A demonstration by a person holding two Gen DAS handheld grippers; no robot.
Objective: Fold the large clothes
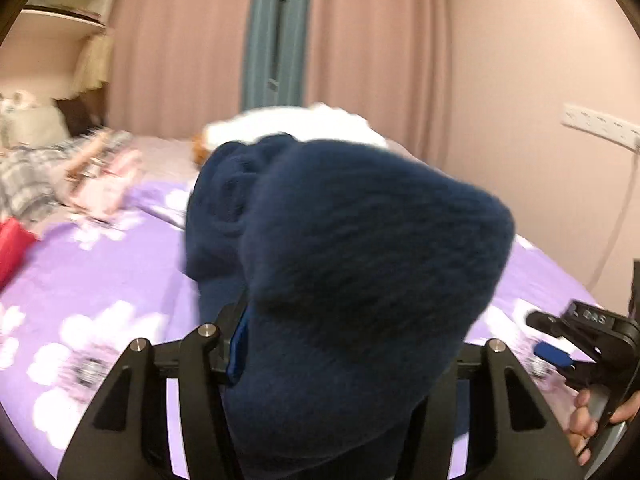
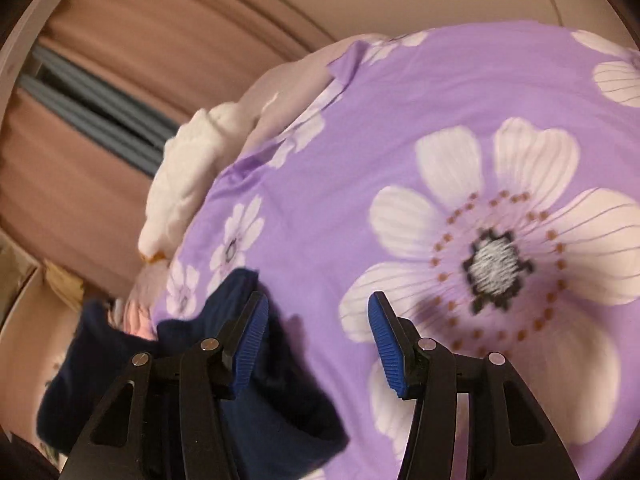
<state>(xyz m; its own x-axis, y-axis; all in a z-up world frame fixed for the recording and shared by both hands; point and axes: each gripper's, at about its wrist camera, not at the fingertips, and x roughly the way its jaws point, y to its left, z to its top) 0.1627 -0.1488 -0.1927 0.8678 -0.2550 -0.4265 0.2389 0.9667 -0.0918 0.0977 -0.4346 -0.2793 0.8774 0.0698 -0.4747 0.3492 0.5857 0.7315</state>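
Between left fingers (image 1: 236, 344): navy garment (image 1: 360, 264).

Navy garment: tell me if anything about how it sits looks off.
The navy garment is bunched in a thick lump over the left claw, hiding its fingertips, not spread flat on the purple bedspread. The right claw is open and empty beside it.

Fuzzy navy knit garment (image 1: 360, 248), ribbed blue pads (image 2: 250, 344)
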